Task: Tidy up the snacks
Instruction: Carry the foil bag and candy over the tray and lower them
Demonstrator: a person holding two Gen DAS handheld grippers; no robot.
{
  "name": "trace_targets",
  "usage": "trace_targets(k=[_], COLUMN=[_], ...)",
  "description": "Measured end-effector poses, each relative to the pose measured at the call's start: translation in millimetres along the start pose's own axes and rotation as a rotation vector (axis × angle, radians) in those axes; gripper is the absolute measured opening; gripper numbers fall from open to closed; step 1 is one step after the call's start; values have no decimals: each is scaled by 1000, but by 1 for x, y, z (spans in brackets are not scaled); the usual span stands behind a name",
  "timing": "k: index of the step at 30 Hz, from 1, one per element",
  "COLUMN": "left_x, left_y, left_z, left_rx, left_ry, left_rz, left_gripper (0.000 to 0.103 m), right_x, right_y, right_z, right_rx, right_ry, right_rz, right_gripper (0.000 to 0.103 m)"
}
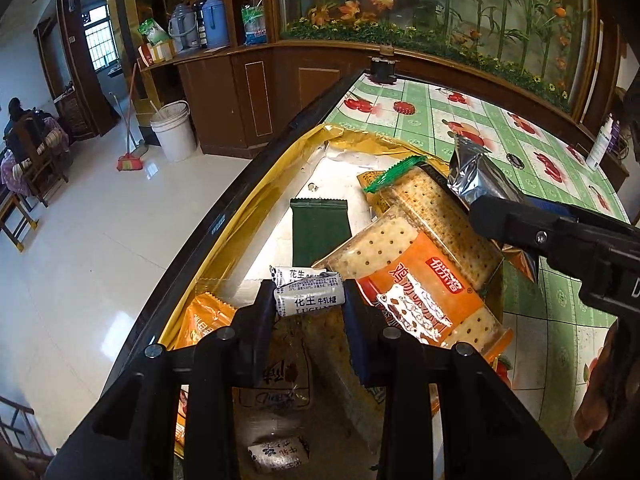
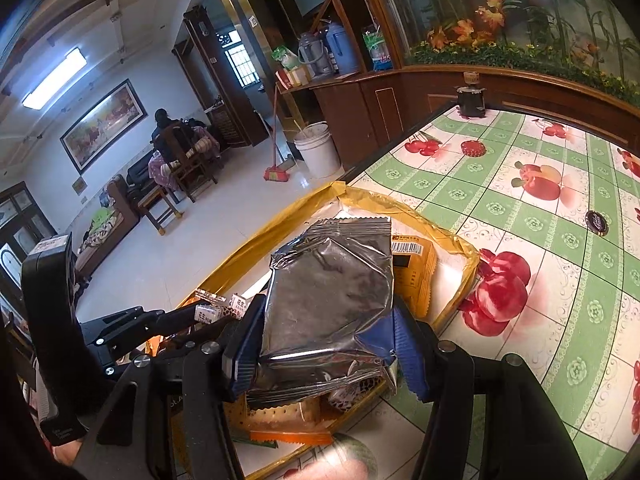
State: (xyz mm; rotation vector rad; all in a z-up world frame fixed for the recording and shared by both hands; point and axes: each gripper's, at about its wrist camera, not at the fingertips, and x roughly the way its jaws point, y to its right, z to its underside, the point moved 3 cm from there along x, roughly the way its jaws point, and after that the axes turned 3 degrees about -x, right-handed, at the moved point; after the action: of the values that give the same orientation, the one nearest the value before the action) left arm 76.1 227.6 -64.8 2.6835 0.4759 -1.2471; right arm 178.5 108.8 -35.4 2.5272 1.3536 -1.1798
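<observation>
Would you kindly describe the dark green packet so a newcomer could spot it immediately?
On the fruit-print tablecloth sits a gold tray of snacks. On its white floor, left of the cracker packs, lies the dark green packet, the only plain, unprinted wrapper there.

A glossy pale tiled floor (image 2: pixel 224 216) is seen beside dark wooden cabinets (image 1: pixel 240 92). A framed painting (image 2: pixel 105 124) is hung on the white wall, a lit ceiling lamp (image 2: pixel 54 76) above. A barred window (image 1: pixel 100 36) is visible beyond.
</observation>
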Motion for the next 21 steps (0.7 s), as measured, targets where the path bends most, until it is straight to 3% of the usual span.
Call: trace_targets(k=[15, 21], left_x=[-7, 0], left_y=[0, 0], left_z=[-8, -7], left_rx=[25, 31], left_ry=[61, 44], left_rz=[-51, -54], left_gripper=[31, 31], right_x=[6, 15], right_y=[8, 11], right_z=[-11, -17], right_rx=[2, 1], right_ry=[9, -4], right_rz=[4, 3], right_gripper=[60, 60])
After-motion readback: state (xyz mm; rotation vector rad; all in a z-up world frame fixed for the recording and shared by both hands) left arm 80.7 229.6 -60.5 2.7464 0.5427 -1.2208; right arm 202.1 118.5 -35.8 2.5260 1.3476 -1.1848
